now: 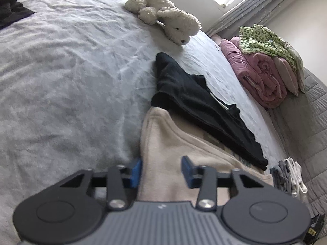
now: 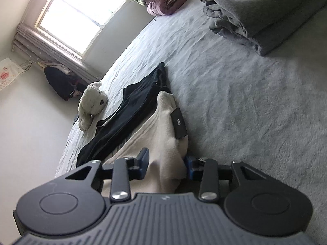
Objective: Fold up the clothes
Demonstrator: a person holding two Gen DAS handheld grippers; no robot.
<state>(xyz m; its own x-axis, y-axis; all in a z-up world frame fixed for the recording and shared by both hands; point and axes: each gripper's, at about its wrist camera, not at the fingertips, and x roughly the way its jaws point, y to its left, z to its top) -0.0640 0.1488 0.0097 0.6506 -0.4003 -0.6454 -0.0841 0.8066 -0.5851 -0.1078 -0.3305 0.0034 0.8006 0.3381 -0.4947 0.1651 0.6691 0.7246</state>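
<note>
One beige garment (image 1: 163, 149) lies on the bed (image 1: 61, 71) — gathered between both grippers: left gripper (image 1: 161, 172) and right gripper (image 2: 166, 166) each clamped on it. One black garment (image 1: 194, 106) adjoins it.

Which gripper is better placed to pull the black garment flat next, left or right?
Left, probably. The black garment lies straight ahead of the left gripper. Seen from the right gripper, it sits off to one side. Both grippers have the beige garment between their fingers.
</note>
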